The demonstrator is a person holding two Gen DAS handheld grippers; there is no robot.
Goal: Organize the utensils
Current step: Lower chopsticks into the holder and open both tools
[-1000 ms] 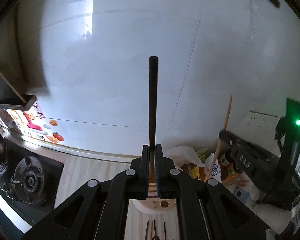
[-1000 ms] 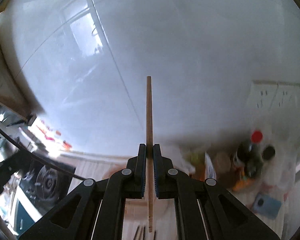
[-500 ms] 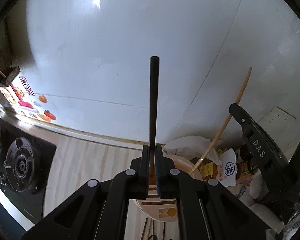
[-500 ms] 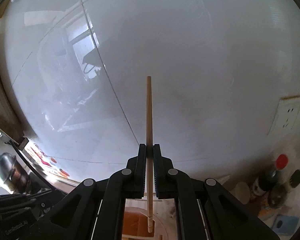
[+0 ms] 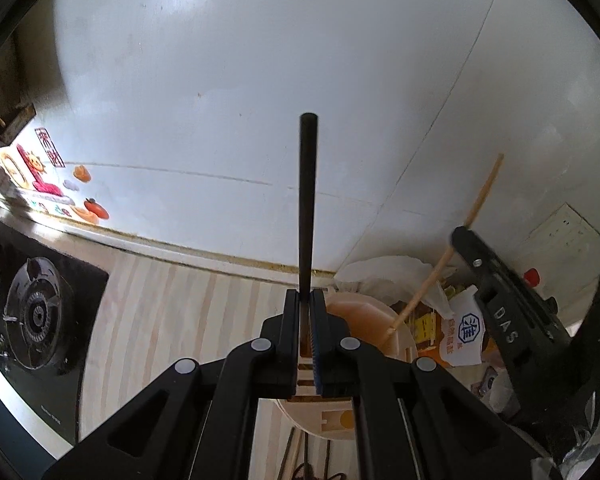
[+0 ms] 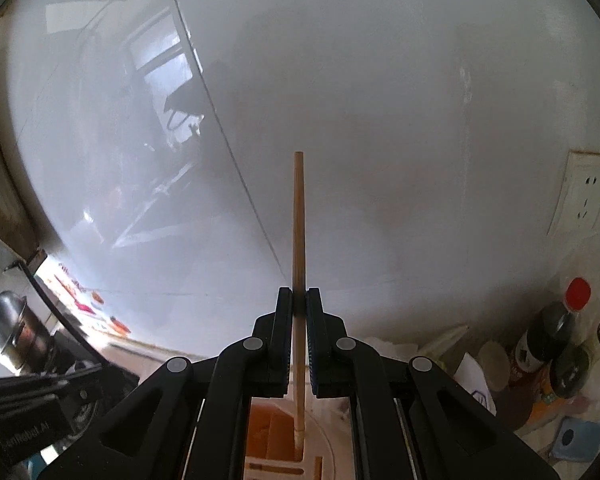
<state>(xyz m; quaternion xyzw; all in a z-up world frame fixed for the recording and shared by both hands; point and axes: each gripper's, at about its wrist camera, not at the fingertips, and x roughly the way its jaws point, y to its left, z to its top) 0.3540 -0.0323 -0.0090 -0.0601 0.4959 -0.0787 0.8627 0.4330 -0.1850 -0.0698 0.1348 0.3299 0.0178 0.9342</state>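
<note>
Left gripper [image 5: 309,300] fingers clamped on black chopstick [image 5: 308,200], right gripper [image 6: 299,300] fingers clamped on wooden chopstick [image 6: 298,240]; both over round wooden holder [image 5: 364,312] on desk [image 5: 180,300].

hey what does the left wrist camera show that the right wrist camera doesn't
Only the left wrist view shows the gas burner, the loose chopsticks on the counter and the left gripper shut on a black chopstick. Only the right wrist view shows the steel kettle, with the right gripper shut on the wooden chopstick. Both show the round wooden utensil holder, the red-capped bottle and the white tiled wall.
</note>
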